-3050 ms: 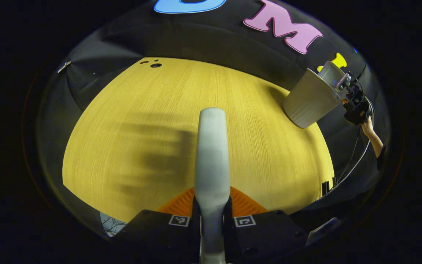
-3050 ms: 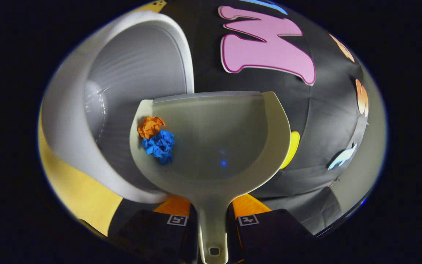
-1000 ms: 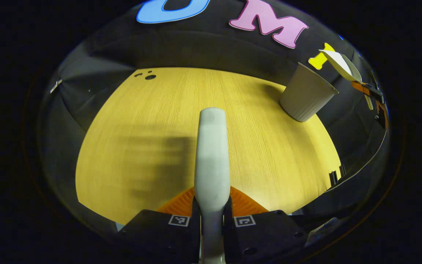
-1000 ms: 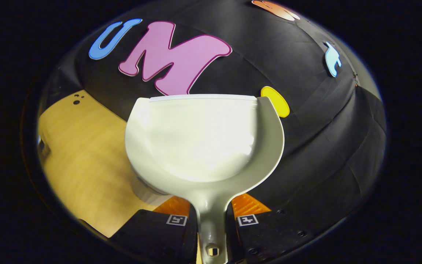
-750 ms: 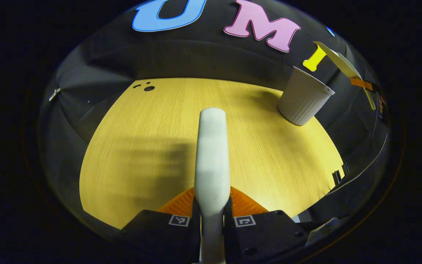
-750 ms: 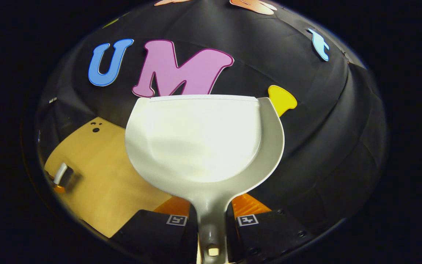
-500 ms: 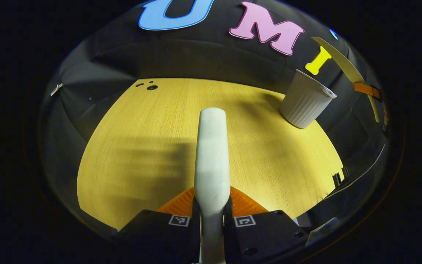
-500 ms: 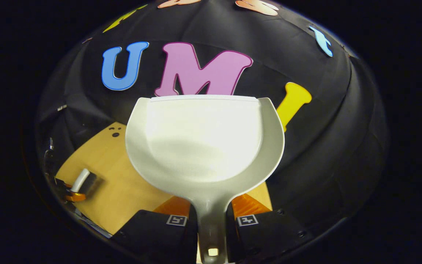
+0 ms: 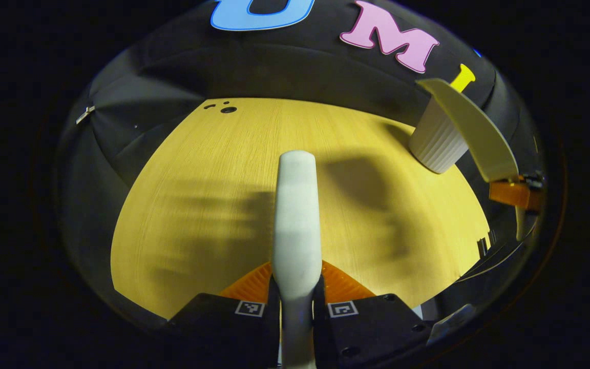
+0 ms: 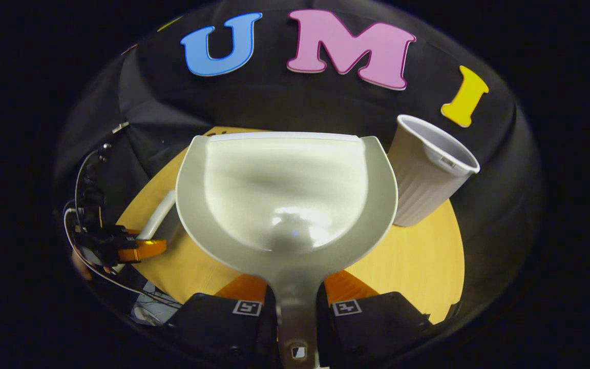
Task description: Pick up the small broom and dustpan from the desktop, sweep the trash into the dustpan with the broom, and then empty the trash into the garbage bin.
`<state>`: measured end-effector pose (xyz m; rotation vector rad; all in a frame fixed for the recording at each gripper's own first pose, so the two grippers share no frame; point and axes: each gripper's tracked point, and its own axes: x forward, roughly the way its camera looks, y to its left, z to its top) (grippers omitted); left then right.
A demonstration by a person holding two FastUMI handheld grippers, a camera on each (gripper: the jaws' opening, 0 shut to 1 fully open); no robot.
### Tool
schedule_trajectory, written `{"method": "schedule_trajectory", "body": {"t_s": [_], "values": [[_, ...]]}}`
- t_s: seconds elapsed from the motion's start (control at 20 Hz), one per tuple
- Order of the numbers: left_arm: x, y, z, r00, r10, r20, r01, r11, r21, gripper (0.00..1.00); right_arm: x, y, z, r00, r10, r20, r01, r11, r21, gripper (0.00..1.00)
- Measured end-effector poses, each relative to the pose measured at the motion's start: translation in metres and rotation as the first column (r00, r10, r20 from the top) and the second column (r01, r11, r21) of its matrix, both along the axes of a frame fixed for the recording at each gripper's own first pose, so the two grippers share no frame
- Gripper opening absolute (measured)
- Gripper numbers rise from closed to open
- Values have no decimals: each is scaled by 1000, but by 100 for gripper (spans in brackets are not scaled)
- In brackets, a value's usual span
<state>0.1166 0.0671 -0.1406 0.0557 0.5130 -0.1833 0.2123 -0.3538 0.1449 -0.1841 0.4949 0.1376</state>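
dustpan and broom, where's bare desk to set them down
The desktop is bare from the cable holes at the far edge to the near edge, left of the broom. It is crowded at the right, by the garbage bin and dustpan.

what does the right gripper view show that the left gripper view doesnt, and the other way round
Right gripper view alone: the inside of the dustpan, which holds no trash, its handle clamped in the right gripper, and the open mouth of the garbage bin.

Left gripper view alone: the broom handle seen end-on, clamped in the left gripper, and the dustpan's underside.

Both: the wooden desktop, the upright bin, and each other's gripper off to one side.
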Motion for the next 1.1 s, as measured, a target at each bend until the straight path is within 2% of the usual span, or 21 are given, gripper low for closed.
{"method": "schedule_trajectory", "body": {"t_s": [0.1,0.15,0.2,0.5,0.65,0.7,0.9,0.95,1.0,1.1], "values": [[6,2,-7,1000,14,-19,-13,1000,4,30,-1,-7,-11,998,-24,-52,25,999,23,35],[7,2,-11,999,22,-31,-22,1000,7,29,1,-11,-19,996,-38,-77,41,998,37,32],[9,2,-14,999,31,-41,-30,999,13,30,-3,-15,-33,993,-54,-102,59,997,42,35],[31,-4,-27,996,43,-73,-38,997,63,31,-14,-36,-94,966,-131,-223,146,988,54,35],[42,3,-33,990,92,-106,-80,991,111,30,-12,-43,-114,953,-162,-254,184,981,65,32],[45,3,-34,989,99,-113,-86,990,111,30,-15,-44,-122,949,-168,-268,193,978,73,35],[52,2,-37,986,113,-124,-94,985,145,32,-10,-43,-138,938,-173,-301,203,977,72,35],[51,1,-36,986,114,-122,-94,983,156,32,-8,-43,-139,936,-177,-305,206,976,66,32],[52,0,-36,986,112,-121,-92,983,161,31,-7,-42,-137,937,-179,-301,205,977,58,35],[55,-3,-39,985,112,-129,-91,983,160,34,4,-39,-137,938,-175,-299,198,979,48,39]]}}
